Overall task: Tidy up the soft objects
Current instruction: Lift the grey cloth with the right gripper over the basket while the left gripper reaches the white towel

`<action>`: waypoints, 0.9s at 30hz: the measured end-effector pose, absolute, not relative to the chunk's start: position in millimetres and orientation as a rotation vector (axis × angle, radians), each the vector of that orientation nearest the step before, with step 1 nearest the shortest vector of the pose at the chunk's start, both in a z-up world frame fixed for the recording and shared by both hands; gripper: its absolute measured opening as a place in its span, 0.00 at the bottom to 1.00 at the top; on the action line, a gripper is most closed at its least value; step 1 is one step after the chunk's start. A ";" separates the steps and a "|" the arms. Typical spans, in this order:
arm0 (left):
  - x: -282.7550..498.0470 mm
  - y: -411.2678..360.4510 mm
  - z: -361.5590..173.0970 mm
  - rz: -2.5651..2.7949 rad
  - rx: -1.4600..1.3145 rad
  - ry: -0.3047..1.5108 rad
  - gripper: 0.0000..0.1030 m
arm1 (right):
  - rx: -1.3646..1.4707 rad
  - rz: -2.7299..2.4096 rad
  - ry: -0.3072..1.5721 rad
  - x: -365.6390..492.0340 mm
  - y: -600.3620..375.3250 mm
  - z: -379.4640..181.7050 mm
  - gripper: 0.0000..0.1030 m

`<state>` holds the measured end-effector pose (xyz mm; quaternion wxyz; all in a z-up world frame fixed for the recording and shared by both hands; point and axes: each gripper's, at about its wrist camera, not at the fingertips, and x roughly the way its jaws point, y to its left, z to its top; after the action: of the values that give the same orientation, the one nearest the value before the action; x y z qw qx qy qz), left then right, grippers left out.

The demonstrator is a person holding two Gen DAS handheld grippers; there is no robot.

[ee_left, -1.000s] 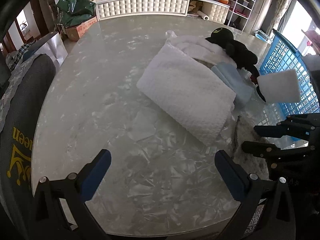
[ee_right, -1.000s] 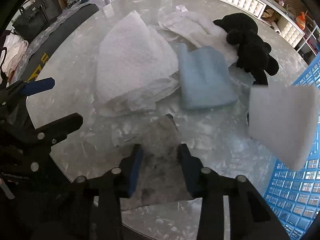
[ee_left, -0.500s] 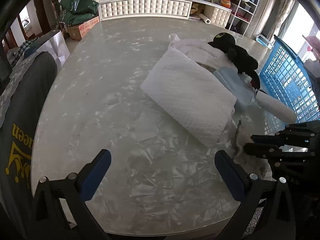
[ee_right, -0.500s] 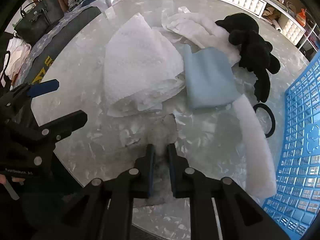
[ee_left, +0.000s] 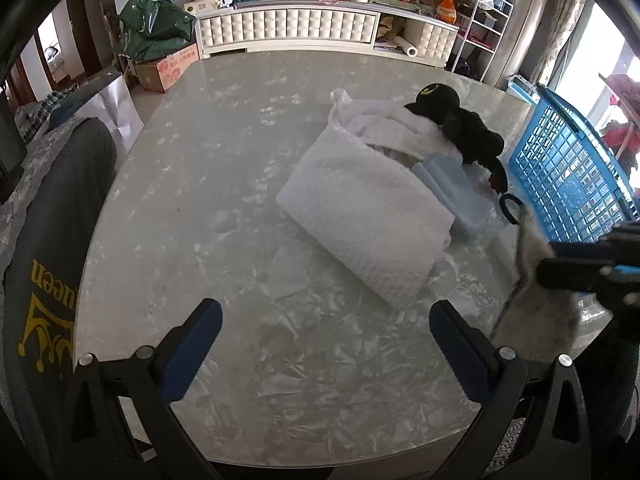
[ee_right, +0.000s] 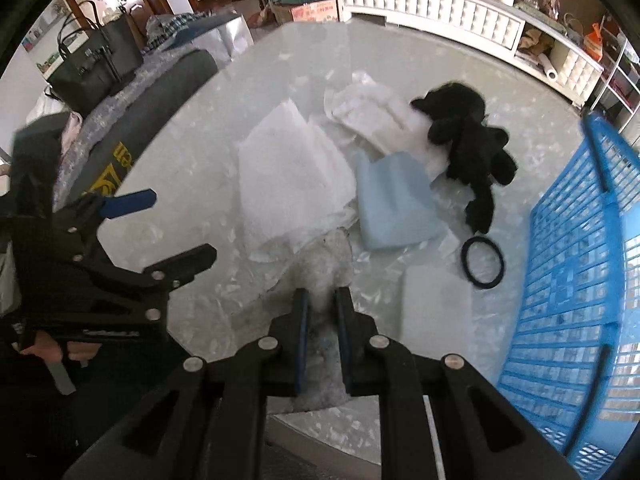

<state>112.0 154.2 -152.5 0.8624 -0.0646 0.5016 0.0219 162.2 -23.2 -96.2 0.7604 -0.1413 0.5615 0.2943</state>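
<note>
One rag [ee_right: 326, 268], grey, is clenched in the right gripper [ee_right: 322, 312] near the table [ee_left: 224, 184] edge; left gripper [ee_left: 320, 344] is spread, empty. Lift w/o snagging, carry right to the basket [ee_right: 580, 272], release inside.

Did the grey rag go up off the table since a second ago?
Yes. The right gripper is shut on the grey rag and has lifted it off the table, toward the blue basket side.

marble table [ee_left: 224, 184] bearing white towel [ee_left: 360, 216], blue cloth [ee_right: 390, 204], black plush [ee_right: 468, 140], hair tie [ee_right: 482, 263].
</note>
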 end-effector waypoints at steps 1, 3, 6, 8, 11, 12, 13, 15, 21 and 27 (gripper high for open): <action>112.4 153.5 -150.3 0.047 -0.132 1.050 1.00 | -0.302 0.644 1.214 163.2 -24.9 -90.2 0.12; 113.9 151.5 -145.1 0.049 -0.123 1.044 1.00 | -0.296 0.647 1.196 165.2 -29.7 -81.3 0.12; 117.1 148.8 -136.1 0.039 -0.120 1.028 1.00 | -0.280 0.644 1.164 171.0 -46.0 -59.2 0.12; 118.6 147.2 -129.9 0.027 -0.128 1.016 1.00 | -0.264 0.639 1.138 175.5 -56.8 -43.1 0.12; 122.5 141.8 -122.8 0.020 -0.123 1.006 1.00 | -0.260 0.616 1.089 181.0 -74.6 -19.4 0.12; 124.3 140.0 -121.8 0.022 -0.119 1.007 1.00 | -0.256 0.606 1.075 183.2 -81.6 -11.3 0.12; 126.2 138.5 -121.6 0.023 -0.116 1.010 1.00 | -0.253 0.597 1.066 185.3 -87.9 -5.0 0.12; 129.5 135.8 -122.8 0.028 -0.113 1.019 1.00 | -0.248 0.566 1.045 190.9 -103.6 4.9 0.12; 135.5 131.3 -128.4 0.035 -0.117 1.038 1.00 | -0.226 0.479 1.029 209.0 -149.8 11.5 0.12; 141.6 126.7 -135.0 0.052 -0.104 1.061 1.00 | -0.187 0.414 1.069 226.3 -183.5 -2.8 0.12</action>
<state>141.6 126.7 -135.0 0.8610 -0.0497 0.5055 0.0249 226.3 -183.5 -2.8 0.8360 -0.0883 0.5050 0.1957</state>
